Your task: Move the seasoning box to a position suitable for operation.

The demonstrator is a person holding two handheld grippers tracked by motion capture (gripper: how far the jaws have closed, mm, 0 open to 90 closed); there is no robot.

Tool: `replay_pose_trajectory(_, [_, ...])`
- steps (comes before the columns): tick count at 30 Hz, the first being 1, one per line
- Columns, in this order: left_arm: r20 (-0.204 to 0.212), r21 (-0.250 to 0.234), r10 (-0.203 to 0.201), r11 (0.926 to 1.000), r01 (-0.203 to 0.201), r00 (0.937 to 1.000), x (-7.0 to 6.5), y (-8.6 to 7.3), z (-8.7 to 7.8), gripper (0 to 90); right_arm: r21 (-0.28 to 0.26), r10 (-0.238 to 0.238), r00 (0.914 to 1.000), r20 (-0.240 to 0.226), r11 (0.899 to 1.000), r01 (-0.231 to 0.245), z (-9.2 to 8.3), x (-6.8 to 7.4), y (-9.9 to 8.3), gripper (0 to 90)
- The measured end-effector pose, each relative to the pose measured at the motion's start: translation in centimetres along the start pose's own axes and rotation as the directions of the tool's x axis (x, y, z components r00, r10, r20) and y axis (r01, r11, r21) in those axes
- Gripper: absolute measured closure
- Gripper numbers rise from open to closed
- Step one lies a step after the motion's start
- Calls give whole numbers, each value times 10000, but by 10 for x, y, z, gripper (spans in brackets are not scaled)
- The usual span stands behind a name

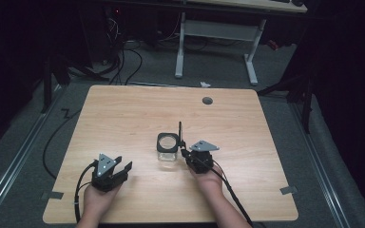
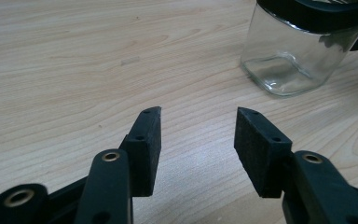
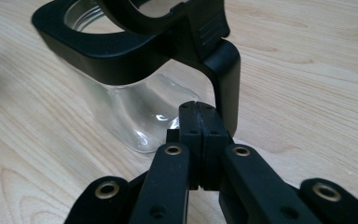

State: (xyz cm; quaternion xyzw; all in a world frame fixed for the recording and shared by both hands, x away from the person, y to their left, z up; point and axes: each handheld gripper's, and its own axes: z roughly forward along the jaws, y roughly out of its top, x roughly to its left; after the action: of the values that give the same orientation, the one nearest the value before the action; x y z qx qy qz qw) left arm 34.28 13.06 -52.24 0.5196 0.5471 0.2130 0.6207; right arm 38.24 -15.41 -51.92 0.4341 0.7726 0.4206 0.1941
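Jaws on the right gripper (image 3: 199, 135) are pressed flat together, right against the clasp of the glass jar (image 3: 135, 116). That jar sits mid-table (image 1: 123, 114), black lid flipped up. Left gripper (image 2: 198, 140) hangs spread wide with nothing between the pads, well off to the jar's left.

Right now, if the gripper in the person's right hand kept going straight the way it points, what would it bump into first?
Most likely the glass jar. The right gripper, jaws shut with nothing visible between them, points at the jar's lower wall beside the hanging black clasp; depth is unclear, so the clasp might touch first.
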Motion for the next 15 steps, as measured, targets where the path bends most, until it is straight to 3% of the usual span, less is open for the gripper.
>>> replay_pose_trajectory(7, [62,130,134,9998,-134,9999,-5,-4,2,517,-64,44,9996,269,10000,-42,4,-17,5,900])
replay_pose_trajectory(11, [-4,95,-27,10000,27,10000,-7,-5,3,521,-122,340,9988,342,9994,-336,13,-29,12,900])
replay_pose_trajectory(15, [39,217,250,9995,-250,9997,-9,-9,4,534,-157,295,9984,474,9995,-288,20,-37,20,900])
